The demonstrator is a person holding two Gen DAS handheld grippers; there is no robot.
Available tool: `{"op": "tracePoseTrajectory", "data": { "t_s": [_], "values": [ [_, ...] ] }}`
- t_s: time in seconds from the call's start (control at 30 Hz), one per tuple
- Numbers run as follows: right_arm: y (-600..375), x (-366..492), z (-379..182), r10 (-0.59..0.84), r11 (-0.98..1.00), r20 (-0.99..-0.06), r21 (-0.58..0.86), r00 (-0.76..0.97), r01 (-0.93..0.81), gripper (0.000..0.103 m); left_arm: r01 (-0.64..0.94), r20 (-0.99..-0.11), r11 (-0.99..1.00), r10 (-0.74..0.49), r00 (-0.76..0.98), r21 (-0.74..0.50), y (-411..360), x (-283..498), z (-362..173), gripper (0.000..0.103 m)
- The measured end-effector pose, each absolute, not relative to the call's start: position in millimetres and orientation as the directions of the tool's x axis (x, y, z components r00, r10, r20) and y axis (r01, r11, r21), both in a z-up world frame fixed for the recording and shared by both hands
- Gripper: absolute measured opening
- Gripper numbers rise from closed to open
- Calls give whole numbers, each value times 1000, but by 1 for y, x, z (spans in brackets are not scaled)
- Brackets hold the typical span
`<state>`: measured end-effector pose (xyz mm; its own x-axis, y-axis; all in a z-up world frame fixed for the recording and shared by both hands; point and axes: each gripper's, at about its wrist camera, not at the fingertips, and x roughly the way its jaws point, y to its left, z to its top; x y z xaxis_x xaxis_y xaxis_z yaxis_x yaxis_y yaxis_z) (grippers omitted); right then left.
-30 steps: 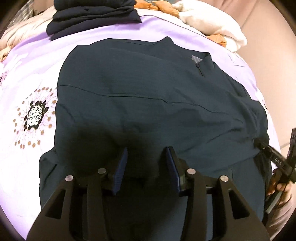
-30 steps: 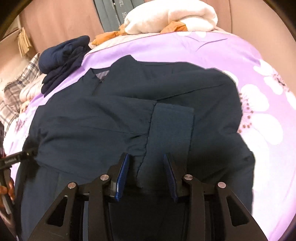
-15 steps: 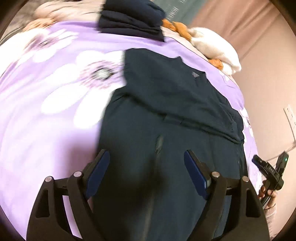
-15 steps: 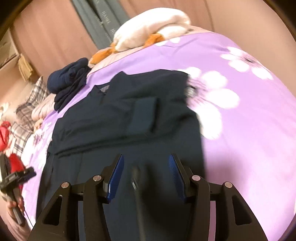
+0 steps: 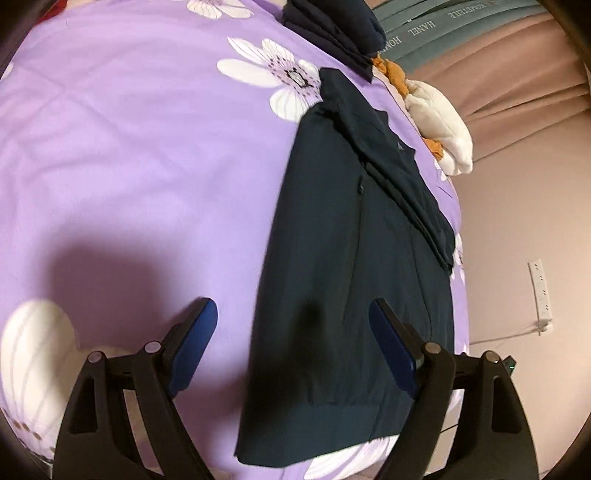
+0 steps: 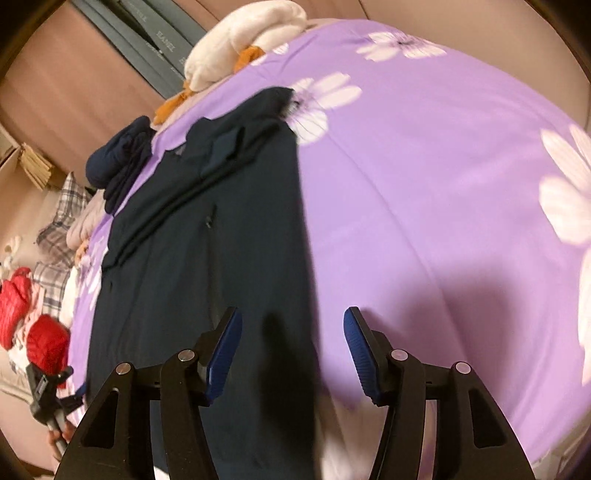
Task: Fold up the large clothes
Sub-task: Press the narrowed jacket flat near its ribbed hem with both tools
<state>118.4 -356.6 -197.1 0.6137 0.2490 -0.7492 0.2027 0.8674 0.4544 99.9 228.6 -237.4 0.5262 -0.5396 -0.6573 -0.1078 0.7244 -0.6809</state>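
A dark navy jacket [image 5: 351,266] lies flat on the purple flowered bedspread [image 5: 147,166], sleeves folded across its upper part, ribbed hem nearest me. My left gripper [image 5: 293,332] is open and empty, above the jacket's left edge near the hem. In the right wrist view the jacket [image 6: 221,240] runs from the hem up to the collar. My right gripper [image 6: 291,343] is open and empty, above the jacket's right edge. The left gripper [image 6: 48,391] shows at the far left of that view, its jaws not clear there.
A folded pile of dark navy clothes [image 5: 332,26] and a white and orange bundle [image 5: 439,122] lie past the jacket's collar. Red items [image 6: 33,325] and plaid fabric [image 6: 62,218] lie left of the bed. A wall with a socket strip [image 5: 541,291] stands right.
Both grippers let go of the jacket, opened wide and drew back toward the hem. The left one swung out to the jacket's left edge, the right one to its right edge.
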Motion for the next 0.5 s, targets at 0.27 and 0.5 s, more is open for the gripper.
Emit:
{"op": "tracePoseTrajectory", "data": {
  "t_s": [0.27, 0.5],
  "values": [
    [-358, 104, -213, 353, 809, -719, 556, 599, 191, 61, -68, -618, 682, -610, 496, -728, 211, 108, -243, 86],
    [-340, 122, -219, 457, 773, -683, 622, 569, 126, 62, -41, -594, 656, -652, 472, -753, 196, 124, -246, 86]
  ]
}}
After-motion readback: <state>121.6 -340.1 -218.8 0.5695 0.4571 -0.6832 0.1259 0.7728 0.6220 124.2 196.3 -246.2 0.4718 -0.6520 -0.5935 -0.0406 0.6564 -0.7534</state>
